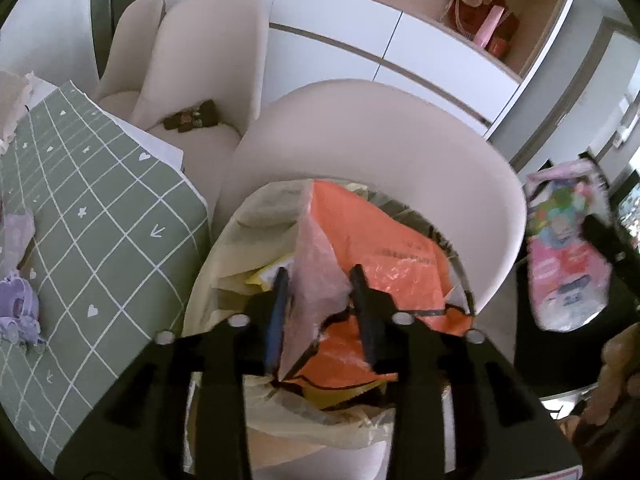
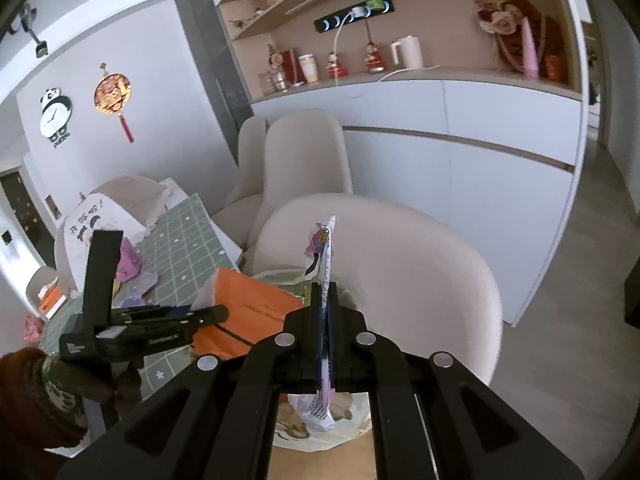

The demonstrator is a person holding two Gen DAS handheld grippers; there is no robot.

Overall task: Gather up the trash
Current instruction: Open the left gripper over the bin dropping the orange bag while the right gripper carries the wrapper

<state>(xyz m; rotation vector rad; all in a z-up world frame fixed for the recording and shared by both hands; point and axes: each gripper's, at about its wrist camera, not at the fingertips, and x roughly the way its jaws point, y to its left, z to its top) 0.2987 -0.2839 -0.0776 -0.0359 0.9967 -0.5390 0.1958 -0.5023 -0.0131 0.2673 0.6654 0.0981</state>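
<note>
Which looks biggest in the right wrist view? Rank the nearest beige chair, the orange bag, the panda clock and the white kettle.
1. Nearest beige chair
2. Orange bag
3. Panda clock and white kettle: look alike in size; both are far off, so unranked.

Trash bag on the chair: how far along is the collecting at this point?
Done: the trash bag already holds an orange wrapper. In hand: the left claw is open around a pale plastic piece over the bag; the right claw is shut on a pink packet. Left: purple scraps on the table.
</note>
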